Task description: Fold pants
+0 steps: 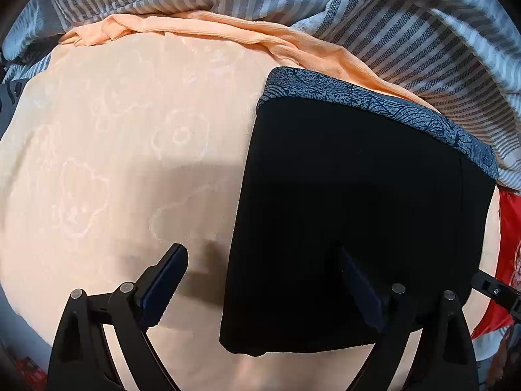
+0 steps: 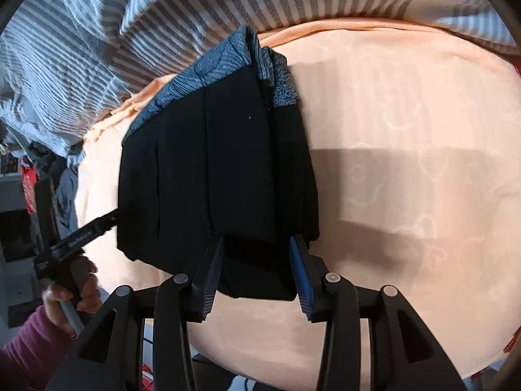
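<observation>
The black pants (image 1: 358,195) lie folded into a compact rectangle on a peach blanket (image 1: 130,150), their blue-grey patterned waistband (image 1: 374,97) at the far end. My left gripper (image 1: 260,280) points down with its jaws spread wide. One finger is over the blanket, the other over the pants, and nothing is pinched. My right gripper (image 2: 257,270) straddles the near edge of the pants (image 2: 211,169). Its blue pads (image 2: 301,270) stand apart at the sides of the cloth and do not squeeze it. A person's hand (image 2: 81,290) holds the left gripper (image 2: 84,228) at the pants' left side.
A grey-and-white striped duvet (image 1: 407,32) is bunched along the far side of the blanket. Red fabric (image 1: 511,244) shows at the right edge. Bare peach blanket (image 2: 407,163) stretches to the right of the pants in the right wrist view. Room clutter (image 2: 29,176) lies beyond the bed's left edge.
</observation>
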A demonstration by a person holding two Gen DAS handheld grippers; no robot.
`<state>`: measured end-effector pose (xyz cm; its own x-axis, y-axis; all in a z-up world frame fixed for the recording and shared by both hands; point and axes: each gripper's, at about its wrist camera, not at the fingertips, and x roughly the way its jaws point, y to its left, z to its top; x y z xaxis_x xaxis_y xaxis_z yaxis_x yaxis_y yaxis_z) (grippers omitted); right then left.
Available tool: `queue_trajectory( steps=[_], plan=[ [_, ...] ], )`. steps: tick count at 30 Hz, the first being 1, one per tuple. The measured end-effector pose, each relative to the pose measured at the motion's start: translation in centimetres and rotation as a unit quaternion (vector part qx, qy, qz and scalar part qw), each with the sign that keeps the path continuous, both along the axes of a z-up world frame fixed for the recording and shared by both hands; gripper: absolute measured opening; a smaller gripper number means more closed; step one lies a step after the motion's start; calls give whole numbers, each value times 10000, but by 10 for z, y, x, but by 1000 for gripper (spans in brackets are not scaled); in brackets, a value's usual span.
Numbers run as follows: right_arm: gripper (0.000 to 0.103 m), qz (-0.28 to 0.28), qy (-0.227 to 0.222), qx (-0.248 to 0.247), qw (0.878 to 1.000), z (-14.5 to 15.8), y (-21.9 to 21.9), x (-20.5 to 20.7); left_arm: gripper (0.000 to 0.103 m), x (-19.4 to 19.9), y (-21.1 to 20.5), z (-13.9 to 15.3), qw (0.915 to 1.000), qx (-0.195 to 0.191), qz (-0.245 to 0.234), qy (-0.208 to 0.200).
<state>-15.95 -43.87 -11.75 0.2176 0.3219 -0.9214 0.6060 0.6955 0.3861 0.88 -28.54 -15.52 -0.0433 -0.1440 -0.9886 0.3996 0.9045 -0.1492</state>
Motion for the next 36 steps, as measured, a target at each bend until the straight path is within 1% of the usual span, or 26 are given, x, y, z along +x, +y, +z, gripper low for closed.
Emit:
queue_trajectory(
  steps=[3, 5, 6, 7, 11, 13, 16, 19, 23, 24, 26, 28, 29, 31, 34, 36],
  plan=[
    [45, 138, -28, -194, 9997, -2, -1, 6, 94, 0, 7, 1, 10000, -6, 12, 2],
    [48, 204, -29, -310, 9993, -4, -3, 11, 94, 1, 7, 2, 10000, 3, 7, 2],
    [52, 238, -5, -375, 9990, -4, -5, 14, 94, 1, 8, 3, 10000, 10, 2, 1],
    [53, 247, 16, -393, 9989, -5, -5, 16, 94, 0, 7, 3, 10000, 14, 0, 2],
    [53, 168, 16, -291, 9994, -5, -6, 14, 94, 1, 7, 6, 10000, 23, -42, 3],
    [58, 61, 62, -148, 9999, -7, -8, 10, 94, 1, 7, 6, 10000, 23, -59, 5],
    [61, -77, 99, 32, 9999, -11, -11, 4, 94, 2, 7, 5, 10000, 11, -73, 9],
    [61, -93, 103, 62, 9999, -10, -11, 3, 94, 3, 8, 5, 10000, -12, -77, 46],
    [65, -88, 39, 108, 9999, -6, -14, 2, 94, 9, 9, 12, 9993, -273, -201, 132],
    [68, -94, 9, 117, 9999, -5, -16, 2, 94, 12, 9, 13, 9992, -307, -232, 128],
    [69, -131, -81, 153, 9998, -3, -22, 1, 94, 18, 10, 14, 9989, -335, -308, 136],
    [71, -205, -237, 234, 9992, -1, -30, 1, 94, 23, 10, 10, 9980, -414, -369, 292],
    [73, -245, -322, 290, 9988, -1, -33, 1, 94, 26, 10, 6, 9971, -480, -395, 442],
    [81, -319, -533, 395, 9973, -1, -39, 1, 94, 28, 11, -1, 9951, -538, -448, 694],
    [81, -263, -734, 469, 9959, -6, -46, 5, 94, 32, 9, -8, 9929, -557, -662, 813],
    [81, -210, -813, 654, 9943, -15, -51, 9, 94, 35, 10, -10, 9909, -700, -694, 919]
  ],
)
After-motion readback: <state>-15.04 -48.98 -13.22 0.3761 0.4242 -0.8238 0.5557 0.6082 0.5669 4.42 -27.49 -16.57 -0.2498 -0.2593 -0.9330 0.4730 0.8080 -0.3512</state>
